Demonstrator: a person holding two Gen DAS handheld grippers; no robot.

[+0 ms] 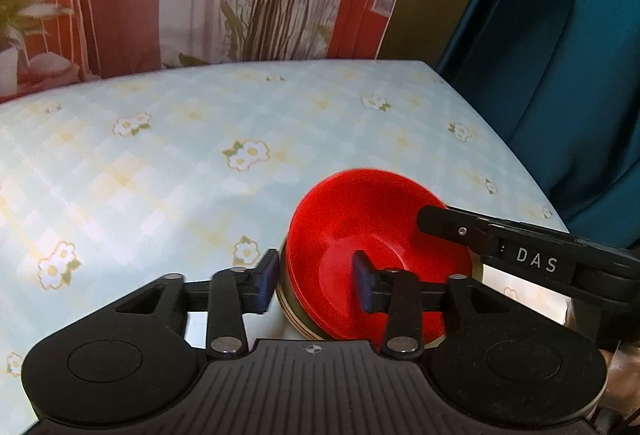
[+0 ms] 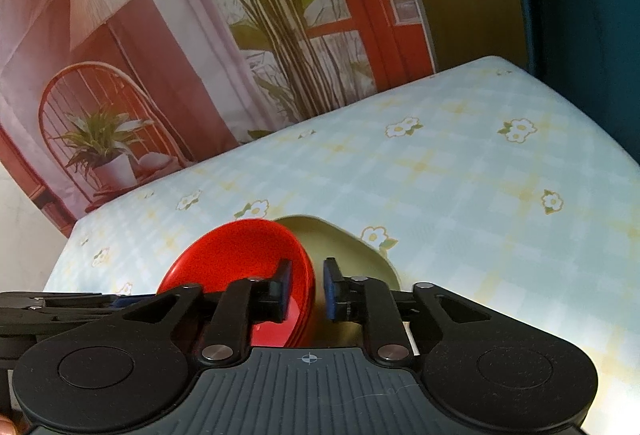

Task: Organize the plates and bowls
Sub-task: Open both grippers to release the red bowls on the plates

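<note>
A stack of red bowls (image 1: 360,235) sits on a pale yellow-green plate (image 1: 290,309), whose layered edge shows at the bowls' left. My left gripper (image 1: 318,285) straddles the stack's near-left rim, one pad outside, one pad inside the top bowl; the jaws stand apart. My right gripper (image 2: 306,289) straddles the right rim of the red bowls (image 2: 236,259), one pad inside, one outside, with a narrow gap. The plate (image 2: 352,255) shows behind it. The right gripper's finger (image 1: 520,247) reaches in over the bowl in the left wrist view.
The table (image 1: 180,155) carries a light blue checked cloth with white flowers. A printed backdrop with a plant and red door hangs behind it. A dark teal curtain (image 1: 560,55) hangs at the right, past the table's right edge.
</note>
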